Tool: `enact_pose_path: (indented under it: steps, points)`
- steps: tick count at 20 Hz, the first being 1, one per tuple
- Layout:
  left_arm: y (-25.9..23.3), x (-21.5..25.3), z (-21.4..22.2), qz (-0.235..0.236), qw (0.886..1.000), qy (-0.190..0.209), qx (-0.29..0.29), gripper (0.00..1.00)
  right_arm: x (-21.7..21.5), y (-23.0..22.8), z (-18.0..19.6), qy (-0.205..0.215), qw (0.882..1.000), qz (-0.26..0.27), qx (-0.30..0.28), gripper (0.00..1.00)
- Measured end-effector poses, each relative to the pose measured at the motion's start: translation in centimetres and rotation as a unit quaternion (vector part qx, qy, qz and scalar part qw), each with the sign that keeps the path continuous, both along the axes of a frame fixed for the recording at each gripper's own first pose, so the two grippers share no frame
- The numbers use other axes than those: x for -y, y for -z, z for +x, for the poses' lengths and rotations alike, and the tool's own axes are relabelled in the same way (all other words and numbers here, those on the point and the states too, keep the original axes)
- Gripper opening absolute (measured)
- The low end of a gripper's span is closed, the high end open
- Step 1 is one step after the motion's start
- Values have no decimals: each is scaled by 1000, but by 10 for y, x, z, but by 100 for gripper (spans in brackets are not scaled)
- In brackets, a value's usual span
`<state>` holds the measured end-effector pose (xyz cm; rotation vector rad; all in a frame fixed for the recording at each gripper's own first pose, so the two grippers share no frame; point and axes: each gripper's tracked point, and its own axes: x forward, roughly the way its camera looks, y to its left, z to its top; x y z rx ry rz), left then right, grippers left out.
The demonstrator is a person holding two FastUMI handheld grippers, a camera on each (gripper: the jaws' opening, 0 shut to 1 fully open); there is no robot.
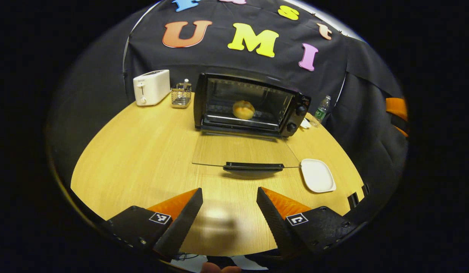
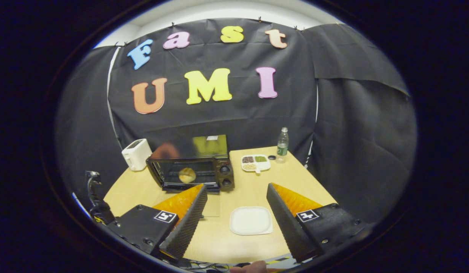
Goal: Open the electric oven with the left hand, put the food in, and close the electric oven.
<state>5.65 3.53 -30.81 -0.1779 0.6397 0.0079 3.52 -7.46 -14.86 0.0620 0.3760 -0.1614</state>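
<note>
Glass oven door (image 1: 245,151) lies flat, facing claws.

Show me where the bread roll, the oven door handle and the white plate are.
bread roll (image 1: 243,109), left gripper view, middle of its crust.
oven door handle (image 1: 253,166), left gripper view, middle of the bar.
white plate (image 2: 251,220), right gripper view, bare centre.

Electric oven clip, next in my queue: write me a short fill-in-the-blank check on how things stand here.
1. The electric oven door is ___.
2. The bread roll sits ___ the oven.
3. The white plate holds ___.
4. The left tongs and right tongs are both ___.

Missing words: open; inside; nothing; open
</note>
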Motion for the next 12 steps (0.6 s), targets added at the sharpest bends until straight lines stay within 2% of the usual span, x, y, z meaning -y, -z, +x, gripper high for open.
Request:
enact_pose_path:
  steps: [3,7,12]
  points:
    - [22,18,13,0,1000,2,-22,95,28,4,-13,18,1000,-17,-10,96]
    - [47,37,33,15,999,8,-44,95,63,11,-23,46,999,-11,-26,97]
    - [68,40,51,39,998,4,-57,95,86,16,-20,62,997,-6,-40,97]
